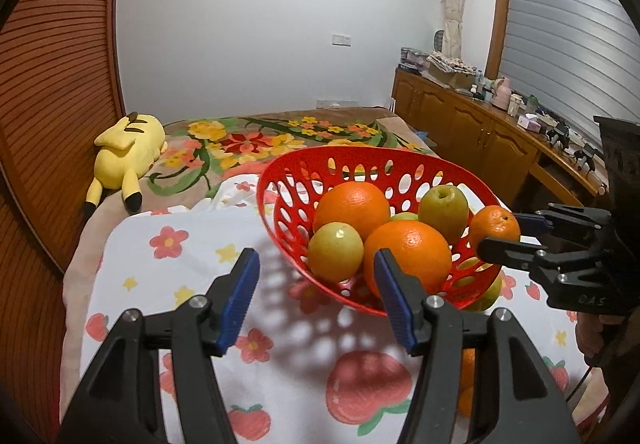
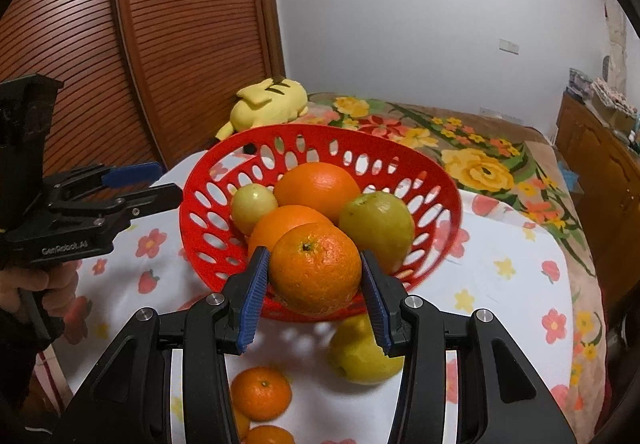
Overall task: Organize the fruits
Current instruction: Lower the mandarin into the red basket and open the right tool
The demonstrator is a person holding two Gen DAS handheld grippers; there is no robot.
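Note:
A red perforated basket stands on a flower-print cloth and holds two large oranges and several green fruits. My right gripper is shut on a small orange, held over the basket's near rim. My left gripper hangs open just left of the basket, with nothing between its blue pads. On the cloth below the right gripper lie a yellow-green fruit and a small orange, with more orange fruit at the bottom edge.
A yellow plush toy lies on the floral blanket behind the basket. A slatted wooden door rises on the left. A wooden cabinet with clutter runs along the right. A person's hand grips the left handle.

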